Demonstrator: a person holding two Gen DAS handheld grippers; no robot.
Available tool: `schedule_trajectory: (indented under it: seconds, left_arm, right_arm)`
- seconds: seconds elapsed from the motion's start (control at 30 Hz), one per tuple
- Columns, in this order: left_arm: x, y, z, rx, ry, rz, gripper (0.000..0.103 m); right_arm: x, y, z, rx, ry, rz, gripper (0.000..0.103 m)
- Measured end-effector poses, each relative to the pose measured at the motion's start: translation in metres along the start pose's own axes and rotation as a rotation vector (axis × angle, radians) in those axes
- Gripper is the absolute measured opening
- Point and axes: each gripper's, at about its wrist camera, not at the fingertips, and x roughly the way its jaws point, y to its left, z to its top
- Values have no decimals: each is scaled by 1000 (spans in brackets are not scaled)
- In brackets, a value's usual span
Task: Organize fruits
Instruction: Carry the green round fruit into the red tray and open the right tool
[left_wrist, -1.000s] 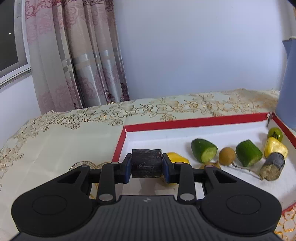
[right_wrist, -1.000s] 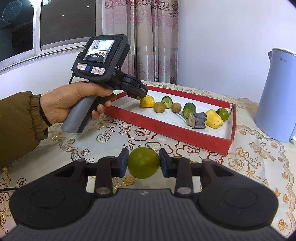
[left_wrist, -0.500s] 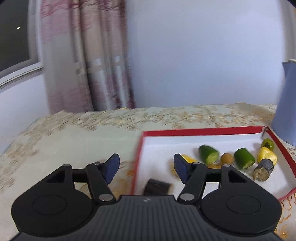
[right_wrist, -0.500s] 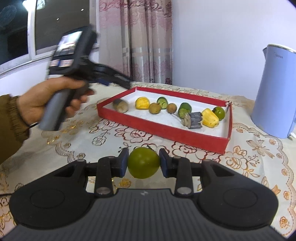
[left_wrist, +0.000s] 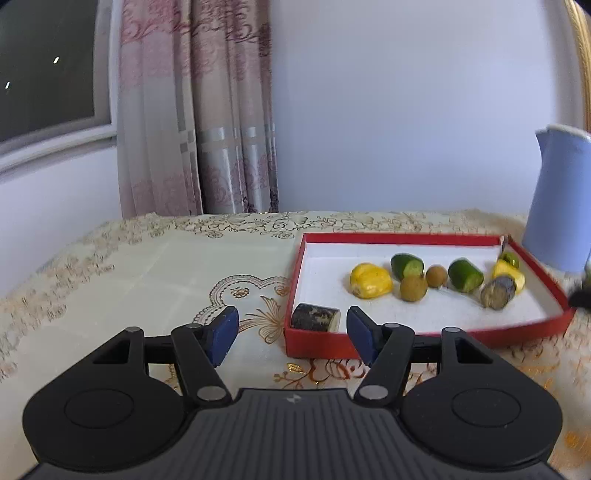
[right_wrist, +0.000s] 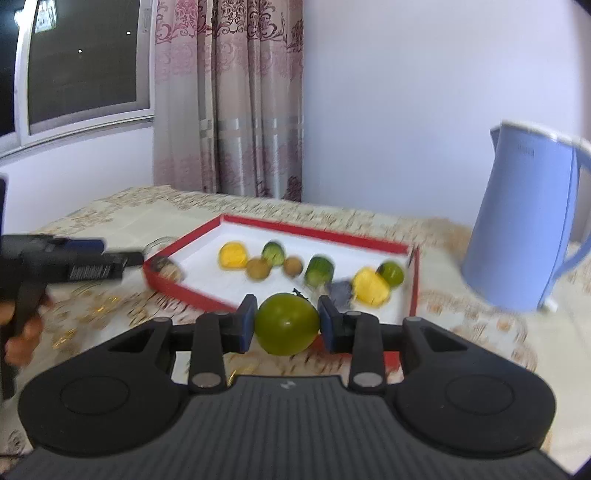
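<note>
Left tongs (left_wrist: 291, 330), now open and empty, have dropped the dark cane piece (left_wrist: 315, 317) into the red tray (left_wrist: 406, 238); right tongs (right_wrist: 286, 324) grip a green fruit (right_wrist: 287, 323), likely next.

We see a glossy, smooth green fruit (right_wrist: 287, 324), a matt red cardboard tray (left_wrist: 406, 338), and a patterned cloth tablecloth (left_wrist: 147, 273).

My left wrist camera looks forward along my left claw (left_wrist: 291, 334), tilted slightly down, from just short of the red tray (left_wrist: 424, 338) and its near left corner. My right wrist camera looks along my right claw (right_wrist: 287, 324) from nearer the tray's front right, facing the curtain (right_wrist: 236, 99). Both views share the tray, its fruit, the curtain and the blue kettle (right_wrist: 524, 221).
</note>
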Motion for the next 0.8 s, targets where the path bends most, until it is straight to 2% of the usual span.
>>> schedule_trajectory:
  seconds: [0.2, 0.5, 0.8]
  left_arm:
    - [1, 2, -1, 1, -6, 18, 64]
    - [11, 4, -4, 7, 30, 27, 64]
    - [14, 4, -6, 16, 41, 33, 64]
  right_arm:
    - [37, 1, 18, 16, -16, -3, 33]
    - [80, 3, 22, 29, 20, 5, 33]
    - [113, 0, 19, 44, 68, -23, 33]
